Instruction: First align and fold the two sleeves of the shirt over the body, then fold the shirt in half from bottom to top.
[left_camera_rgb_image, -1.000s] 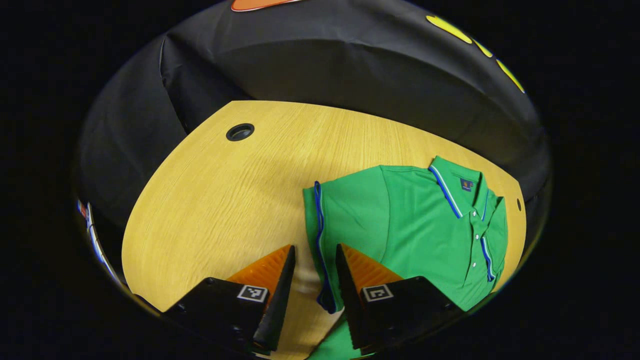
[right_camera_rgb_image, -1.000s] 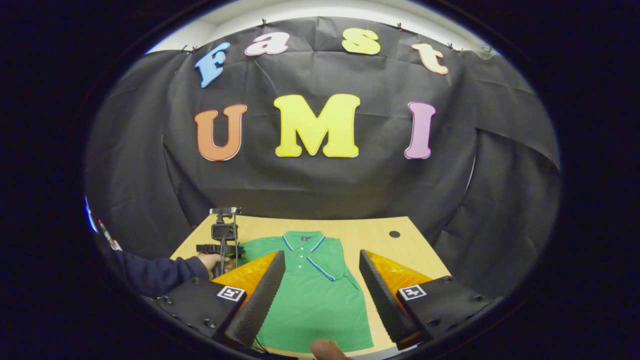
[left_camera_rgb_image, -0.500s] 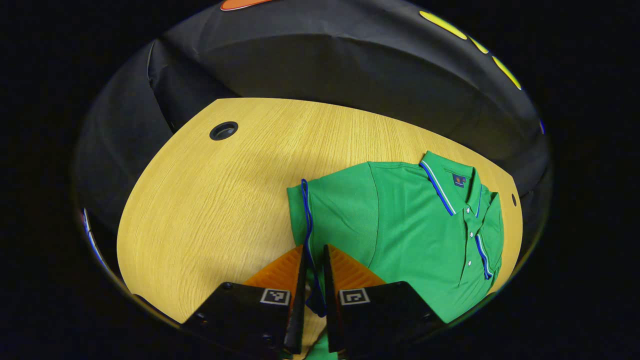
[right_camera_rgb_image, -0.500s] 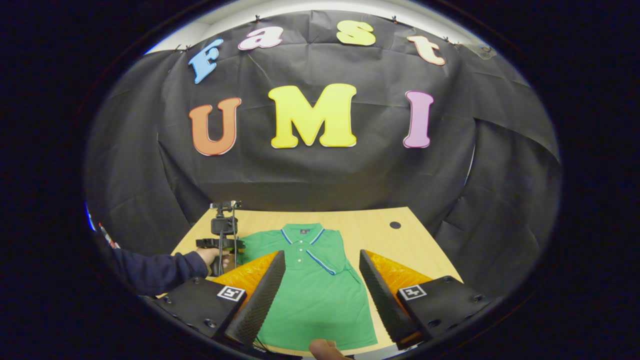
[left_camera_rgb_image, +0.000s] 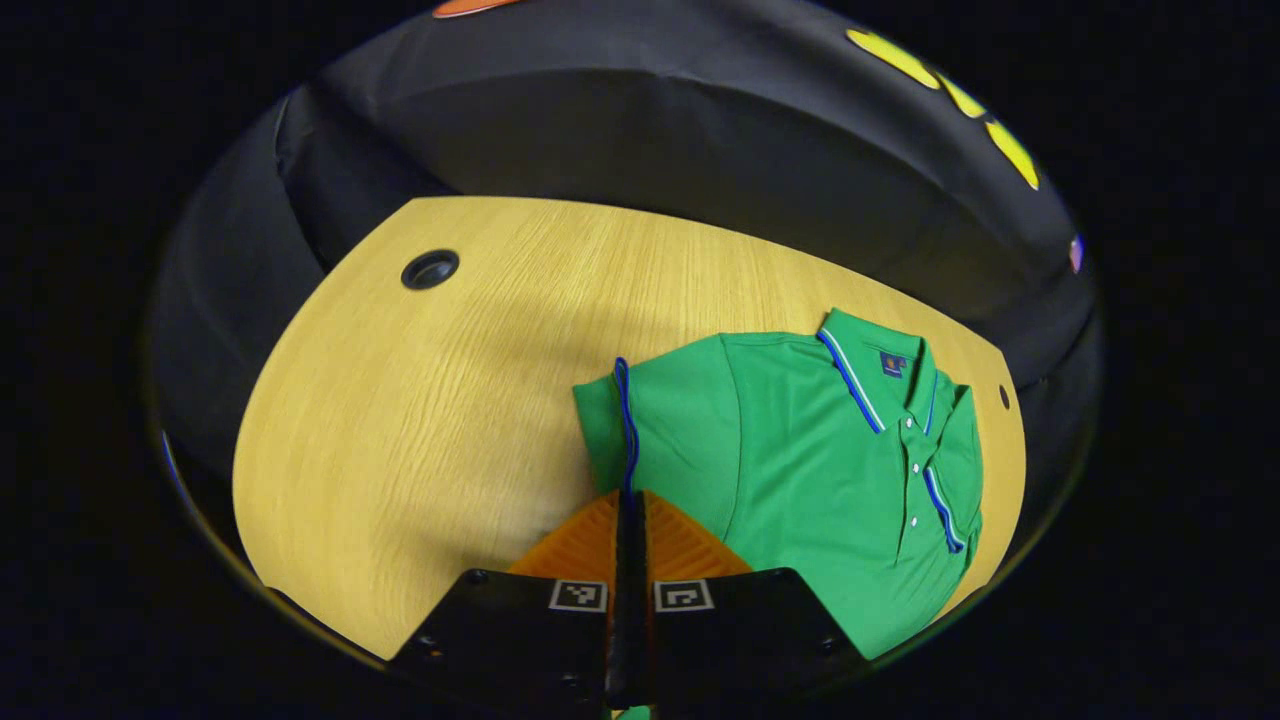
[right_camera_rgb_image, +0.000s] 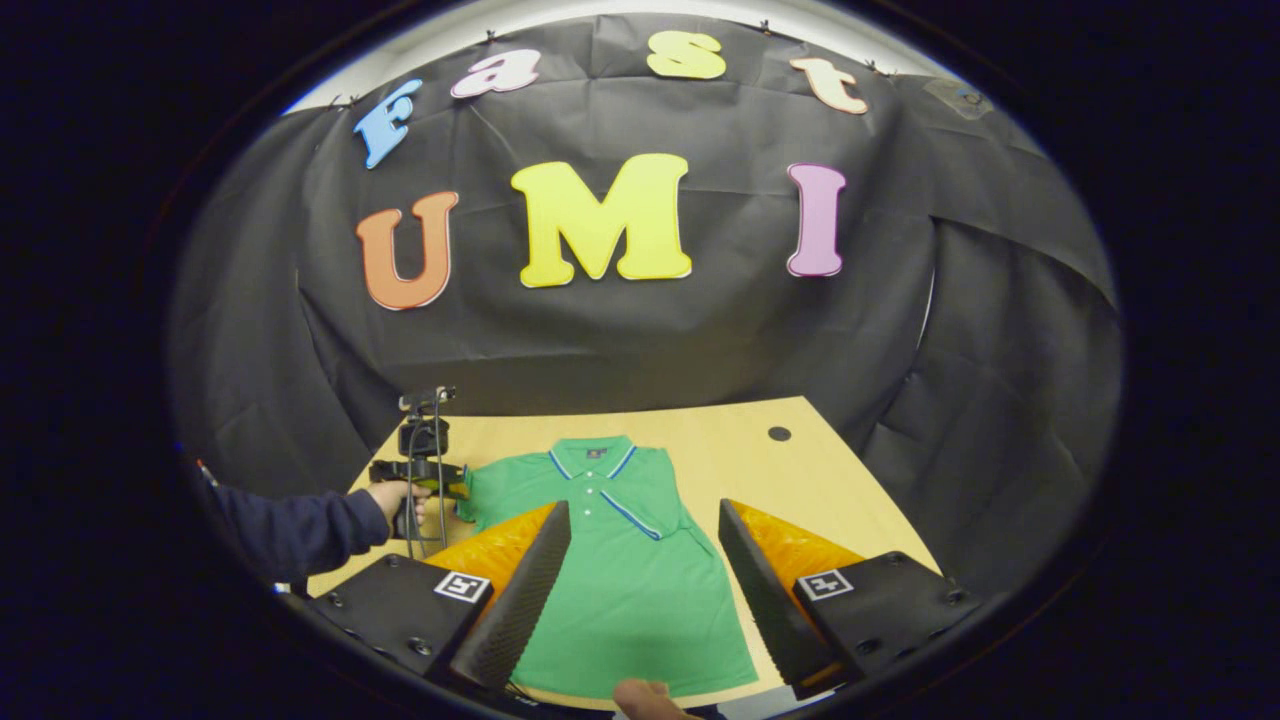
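A green polo shirt (left_camera_rgb_image: 820, 470) with blue trim lies face up on the wooden table (left_camera_rgb_image: 420, 400), collar toward the far wall. My left gripper (left_camera_rgb_image: 628, 505) is shut on the blue-edged cuff of the near sleeve (left_camera_rgb_image: 660, 420), which rises a little off the table. In the right gripper view the shirt (right_camera_rgb_image: 630, 590) lies between and beyond my open right gripper (right_camera_rgb_image: 645, 545), which hovers above its lower half. A hand in a dark sleeve (right_camera_rgb_image: 300, 525) holds the left gripper (right_camera_rgb_image: 425, 475) at the shirt's left sleeve. The other sleeve (right_camera_rgb_image: 640, 515) lies folded across the chest.
A round cable hole (left_camera_rgb_image: 430, 269) sits in the table's far left part and a smaller one (left_camera_rgb_image: 1003, 396) beyond the collar. Black cloth walls the booth behind the table. A fingertip (right_camera_rgb_image: 640, 692) shows at the bottom of the right gripper view.
My left gripper went from open to shut, pinching the sleeve's cuff, and the sleeve has bunched up slightly. The right gripper stayed open and shifted a little.
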